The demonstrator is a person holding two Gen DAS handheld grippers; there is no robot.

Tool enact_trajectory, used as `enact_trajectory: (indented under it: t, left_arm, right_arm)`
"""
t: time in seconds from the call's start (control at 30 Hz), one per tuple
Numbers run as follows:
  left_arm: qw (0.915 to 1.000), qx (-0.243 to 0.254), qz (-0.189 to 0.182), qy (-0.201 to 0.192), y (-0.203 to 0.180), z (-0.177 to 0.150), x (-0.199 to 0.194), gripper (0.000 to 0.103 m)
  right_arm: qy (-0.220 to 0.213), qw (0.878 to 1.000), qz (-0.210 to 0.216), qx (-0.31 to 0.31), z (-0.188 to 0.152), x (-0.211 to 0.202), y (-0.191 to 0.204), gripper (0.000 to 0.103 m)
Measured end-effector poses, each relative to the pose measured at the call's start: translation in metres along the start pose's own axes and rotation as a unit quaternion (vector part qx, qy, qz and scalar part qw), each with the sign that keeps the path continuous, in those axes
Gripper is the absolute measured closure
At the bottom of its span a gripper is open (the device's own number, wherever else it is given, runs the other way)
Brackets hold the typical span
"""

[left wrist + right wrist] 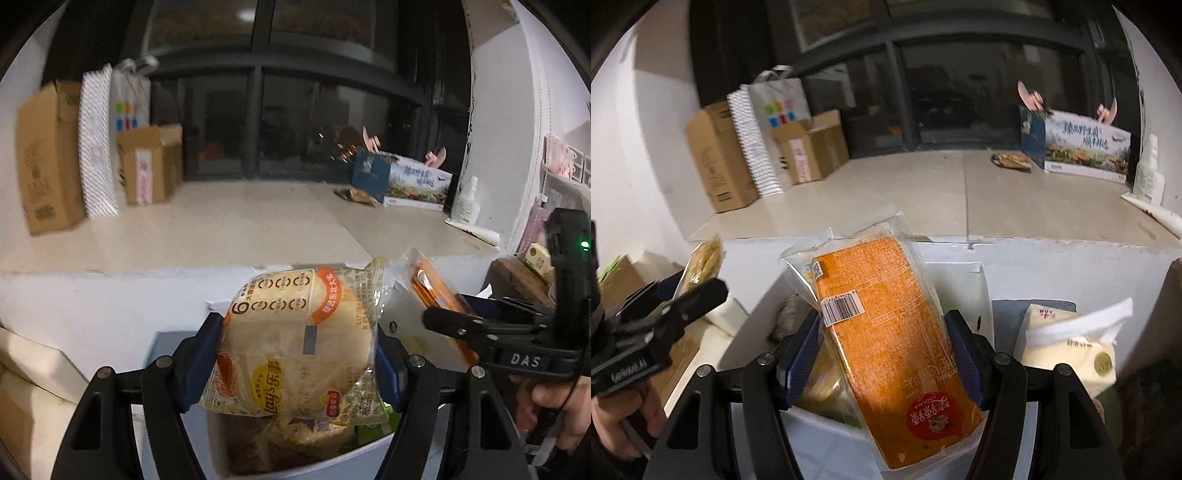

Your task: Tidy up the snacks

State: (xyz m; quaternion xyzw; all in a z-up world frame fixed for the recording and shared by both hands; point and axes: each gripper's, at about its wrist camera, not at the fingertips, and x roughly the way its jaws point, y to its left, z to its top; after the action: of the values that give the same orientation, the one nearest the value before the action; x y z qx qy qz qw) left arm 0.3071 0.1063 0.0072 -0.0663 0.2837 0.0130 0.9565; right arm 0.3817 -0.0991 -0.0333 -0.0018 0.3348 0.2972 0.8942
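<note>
Two packets in hand: our left gripper grasps the chips bag, our right gripper grasps the orange packet, lengthwise ahead between its jaws.

The Lay's packet hides most of what lies in the white bin beneath it, where only a crumpled brownish wrapper and a scrap of green packaging show, too partial to name. The orange packet runs almost to the bottom edge of the right wrist view and covers most of the yellowish bag under it, whose print cannot be read. At the left wrist view's right edge the person's hand is cut off, and the 2 cardboard boxes far left are smeared by blur, their markings illegible.
</note>
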Motion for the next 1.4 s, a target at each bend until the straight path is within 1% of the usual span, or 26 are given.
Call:
enact_trajectory:
  t: [0.03,0.07,0.1,0.13,0.2,0.23,0.33,0.4,0.5,0.57,0.6,0.7,0.77,0.83,0.87,0.9,0.93,1.03,1.07,1.13,1.2,1.27,1.33,1.4]
  left_arm:
    - [0.9999,0.0,-0.004,0.012,0.001,0.0,0.009,0.017]
    - [0.9998,0.0,0.0,0.021,0.003,0.0,0.017,0.002]
    - [0.9997,-0.006,0.006,0.022,0.007,0.0,0.023,0.0]
    - [0.9996,-0.011,0.006,0.026,0.009,-0.001,0.027,0.0]
    - [0.999,-0.021,0.003,0.04,0.013,-0.005,0.032,0.0]
    - [0.999,-0.022,-0.002,0.038,0.013,-0.007,0.031,0.0]
    - [0.9995,-0.02,-0.01,0.024,0.01,-0.012,0.021,0.0]
    - [0.9997,-0.016,-0.003,0.021,0.005,-0.014,0.011,0.0]
    - [0.9999,-0.01,0.002,-0.002,0.0,-0.016,-0.017,0.0]
    - [0.9993,-0.006,0.028,-0.022,-0.005,-0.02,-0.039,0.0]
    - [0.999,-0.004,0.03,-0.032,-0.007,-0.021,-0.05,0.0]
    - [0.998,-0.002,0.016,-0.061,-0.012,-0.035,-0.085,0.0]
    - [0.998,-0.009,0.007,-0.063,-0.011,-0.043,-0.101,0.0]
    - [0.9985,-0.016,0.003,-0.053,-0.011,-0.051,-0.112,0.0]
    - [0.9986,-0.015,0.009,-0.051,-0.013,-0.056,-0.124,0.0]
    - [0.9981,-0.015,0.015,-0.057,-0.016,-0.061,-0.135,0.0]
    - [0.9977,-0.008,0.016,-0.065,-0.021,-0.069,-0.151,0.0]
    - [0.998,0.001,0.017,-0.061,-0.034,-0.087,-0.18,0.0]
    - [0.9981,-0.004,0.023,-0.058,-0.037,-0.095,-0.192,0.0]
    - [0.9984,-0.015,0.017,-0.051,-0.041,-0.108,-0.208,0.0]
    - [0.9984,-0.018,0.022,-0.049,-0.047,-0.123,-0.224,0.0]
    - [0.9985,-0.012,0.029,-0.045,-0.054,-0.137,-0.237,0.0]
    - [0.9986,-0.016,0.029,-0.04,-0.058,-0.148,-0.246,0.0]
    - [0.9992,-0.014,0.02,-0.032,-0.062,-0.158,-0.253,0.0]
  right_arm:
    - [0.006,1.0,0.009,0.009,0.003,0.009,-0.005,0.02]
    - [0.003,1.0,0.01,0.016,0.004,0.013,-0.009,0.008]
    - [0.0,1.0,0.008,0.018,0.005,0.017,-0.011,0.003]
    - [0.007,1.0,0.003,0.015,0.005,0.022,-0.013,0.0]
    - [0.028,0.999,-0.021,0.01,0.001,0.029,-0.015,0.0]
    - [0.03,0.999,-0.023,0.011,-0.002,0.029,-0.017,0.0]
    - [0.011,1.0,-0.017,0.018,-0.007,0.02,-0.022,0.0]
    - [0.001,1.0,-0.019,0.021,-0.006,0.015,-0.022,0.0]
    - [-0.022,0.999,-0.011,0.025,-0.005,-0.001,-0.018,0.0]
    - [-0.046,0.999,-0.001,0.023,-0.005,-0.018,-0.011,0.0]
    - [-0.052,0.998,0.002,0.02,-0.006,-0.025,-0.008,0.0]
    - [-0.07,0.997,0.011,-0.003,-0.014,-0.053,0.008,0.0]
    - [-0.095,0.995,-0.003,-0.044,-0.026,-0.075,0.026,0.0]
    - [-0.11,0.99,-0.029,-0.08,-0.043,-0.096,0.045,0.0]
    - [-0.106,0.99,-0.042,-0.084,-0.048,-0.103,0.051,0.0]
    - [-0.108,0.989,-0.058,-0.087,-0.057,-0.112,0.057,0.0]
    - [-0.117,0.987,-0.064,-0.089,-0.069,-0.125,0.062,0.0]
    - [-0.101,0.99,-0.036,-0.087,-0.091,-0.147,0.067,0.0]
    - [-0.101,0.991,-0.034,-0.085,-0.1,-0.156,0.069,0.0]
    - [-0.097,0.991,-0.035,-0.085,-0.119,-0.176,0.075,0.0]
    - [-0.097,0.991,-0.03,-0.084,-0.136,-0.189,0.077,0.0]
    - [-0.079,0.993,-0.021,-0.08,-0.154,-0.198,0.076,0.0]
    - [-0.073,0.995,-0.014,-0.06,-0.17,-0.208,0.073,0.0]
    - [-0.071,0.997,-0.011,-0.04,-0.183,-0.22,0.07,0.0]
